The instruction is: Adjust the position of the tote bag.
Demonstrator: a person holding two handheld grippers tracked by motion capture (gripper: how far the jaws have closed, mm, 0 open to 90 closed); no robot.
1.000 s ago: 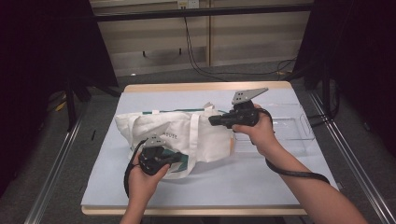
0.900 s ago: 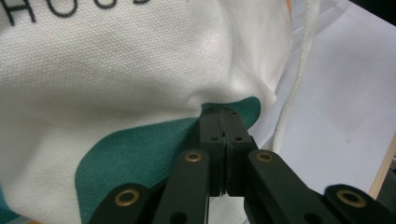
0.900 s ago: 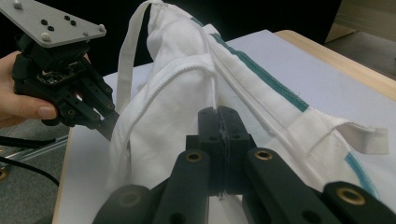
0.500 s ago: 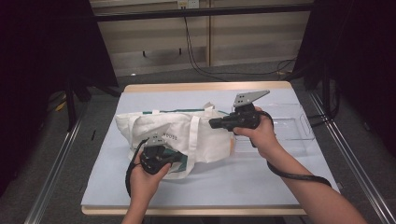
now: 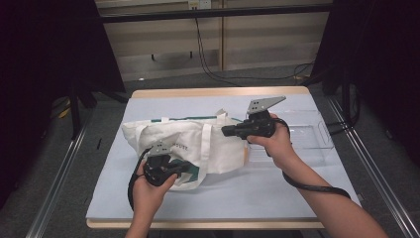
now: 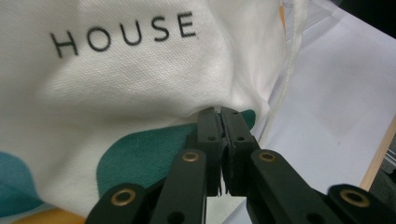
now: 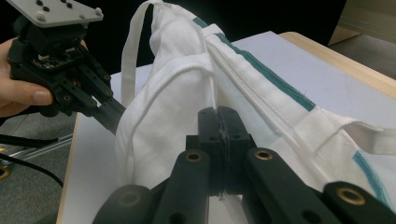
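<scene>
A white cloth tote bag (image 5: 188,139) with teal stripes and the word HOUSE lies on its side on the pale blue table top (image 5: 257,188). My left gripper (image 5: 187,168) is at the bag's near edge. Its jaws (image 6: 219,114) are shut on a fold of the bag (image 6: 130,70) beside a teal patch. My right gripper (image 5: 224,131) comes in from the right at the bag's far side. Its jaws (image 7: 218,112) are shut on a white seam or strap of the bag (image 7: 177,93). My left gripper (image 7: 112,116) also shows there at the left, pressed into the cloth.
A clear plastic tray (image 5: 309,134) sits on the table to the right of the bag, behind my right hand. The table's wooden rim (image 5: 208,92) runs along the far side. Metal rails (image 5: 54,183) flank the table, and black cables trail from both grippers.
</scene>
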